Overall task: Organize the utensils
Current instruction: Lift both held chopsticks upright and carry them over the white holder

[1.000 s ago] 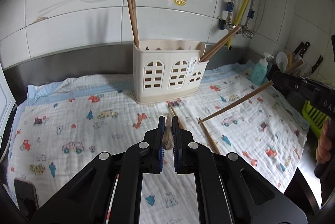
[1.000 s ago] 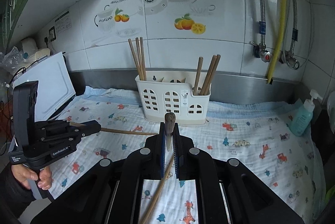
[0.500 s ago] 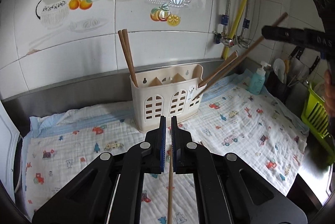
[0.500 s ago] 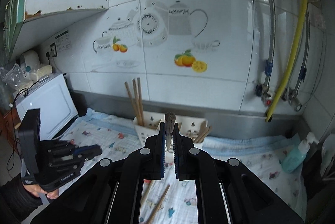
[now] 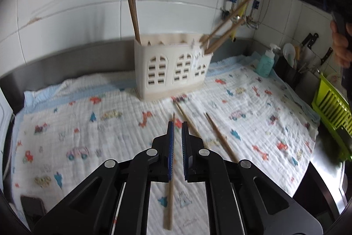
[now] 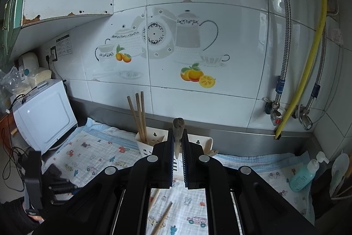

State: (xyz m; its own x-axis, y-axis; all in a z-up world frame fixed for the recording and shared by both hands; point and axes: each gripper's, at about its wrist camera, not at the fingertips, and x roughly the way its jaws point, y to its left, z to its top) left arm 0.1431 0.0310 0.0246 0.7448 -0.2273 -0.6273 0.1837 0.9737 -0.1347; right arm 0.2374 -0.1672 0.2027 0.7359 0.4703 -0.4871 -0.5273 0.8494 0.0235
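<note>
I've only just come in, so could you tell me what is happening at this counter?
A person is sorting chopsticks into a cream utensil holder, with a handheld gripper in each hand. The right gripper is shut on one chopstick, slanting its lower tip at the holder's right-end compartment. The left gripper is shut with nothing visibly between its fingers, low over the printed cloth, where three loose chopsticks lie.
</note>
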